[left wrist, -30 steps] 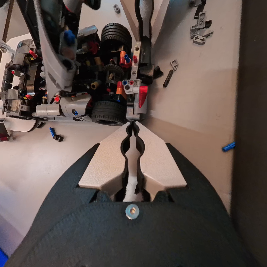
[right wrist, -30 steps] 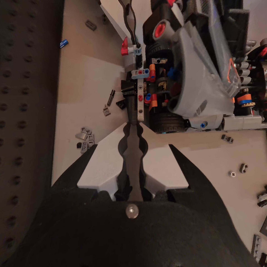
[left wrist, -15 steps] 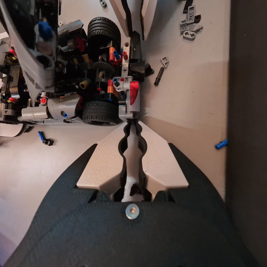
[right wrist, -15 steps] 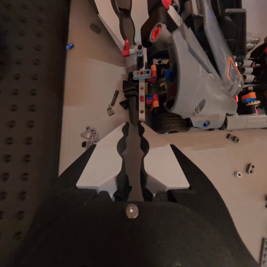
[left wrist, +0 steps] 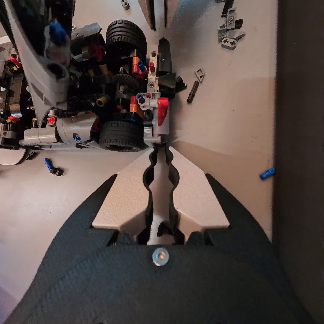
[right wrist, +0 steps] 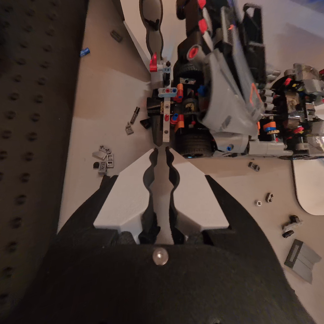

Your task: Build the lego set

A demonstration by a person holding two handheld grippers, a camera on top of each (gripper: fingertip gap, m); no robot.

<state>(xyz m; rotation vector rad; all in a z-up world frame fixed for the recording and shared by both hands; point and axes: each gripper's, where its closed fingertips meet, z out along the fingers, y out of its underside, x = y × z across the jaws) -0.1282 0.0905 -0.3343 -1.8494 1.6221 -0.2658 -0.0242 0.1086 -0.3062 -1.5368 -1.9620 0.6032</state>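
A partly built grey and black lego car [left wrist: 87, 105] lies on the pale table, its rear end toward both grippers; it also shows in the right wrist view [right wrist: 219, 114]. My left gripper [left wrist: 160, 148] has its jaws slightly apart, tips against the grey corner block under the red tail light [left wrist: 162, 112]. In the right wrist view the left gripper [right wrist: 156, 57] meets that red light [right wrist: 153, 64]. My right gripper [right wrist: 161, 149] is open and empty, just short of the grey holed beam [right wrist: 166, 122]. It shows at the top of the left wrist view [left wrist: 159, 29].
Loose grey pieces [right wrist: 104, 159] lie left of my right gripper. A black pin [left wrist: 192, 92] and a blue pin [left wrist: 267, 173] lie near the dark studded mat [right wrist: 26, 122]. A blue pin with black connector [left wrist: 52, 168], a white plate [right wrist: 308, 189] and a grey panel [right wrist: 301, 259] lie nearby. Tip to tip, the grippers are about 12 centimetres apart. About 6 centimetres separates my right fingertips from the black pin [left wrist: 192, 92]. Look for it in the right wrist view [right wrist: 135, 117] too.
My left gripper's jaws went from shut to slightly apart at the car's tail corner. My right gripper has drawn back off the end of the grey beam.
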